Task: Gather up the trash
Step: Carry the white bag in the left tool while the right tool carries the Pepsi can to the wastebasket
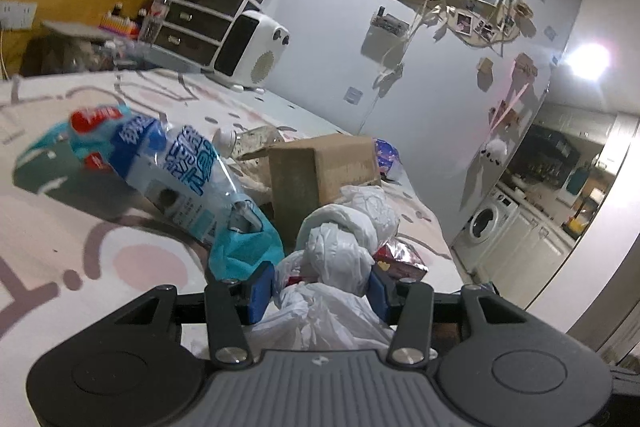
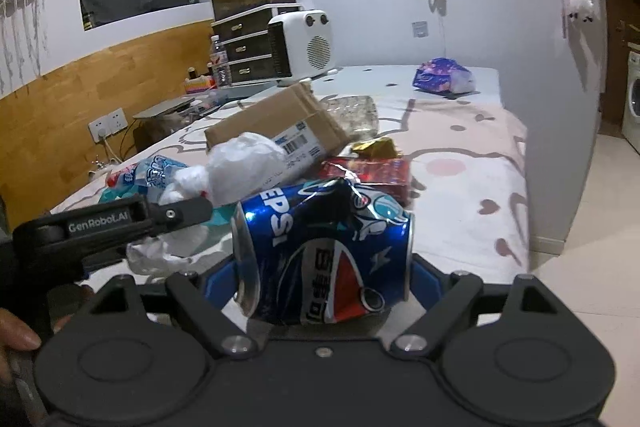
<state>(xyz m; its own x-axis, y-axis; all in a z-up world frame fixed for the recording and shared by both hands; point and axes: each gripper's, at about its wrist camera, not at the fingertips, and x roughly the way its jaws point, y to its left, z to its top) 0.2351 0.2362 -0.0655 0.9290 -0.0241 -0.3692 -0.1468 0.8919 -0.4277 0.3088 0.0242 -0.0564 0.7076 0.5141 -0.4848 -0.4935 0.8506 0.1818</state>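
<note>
Left wrist view first: the left gripper (image 1: pixel 320 281) has its blue pads (image 1: pixel 262 285) pressed into a wad of white plastic bags (image 1: pixel 340 259), jaws roughly half closed around it, so that bundle is properly held; the bags spill back toward the camera and bulge forward past the fingertips. Just beyond them sits a red snack box (image 1: pixel 402 261) on the bed (image 1: pixel 60 235), which has a pink cartoon print sheet; left of the gripper lies a crushed blue and white plastic package (image 1: pixel 176 179) with a teal end; behind the bags stands a cardboard box (image 1: pixel 320 171), tilted, and a purple wrapper (image 1: pixel 386 153) peeks out behind its right edge.

Right wrist view: the right gripper (image 2: pixel 322 273) has a dented blue Pepsi can (image 2: pixel 324 255) lying sideways between its jaws, which stand wide; the can fills the gap, but whether the pads actually squeeze it I can't tell, since the can hides both contact spots. The left gripper shows at the left edge here, black arm with lettering on it, bags bunched at its tip; a bit of the person's hand (image 2: pixel 18 337) is at the lower left corner. Further back: the cardboard box with a shipping label, a gold wrapper (image 2: pixel 374 147) near the red box, and the purple wrapper well apart, near the far edge of the bed.
</note>
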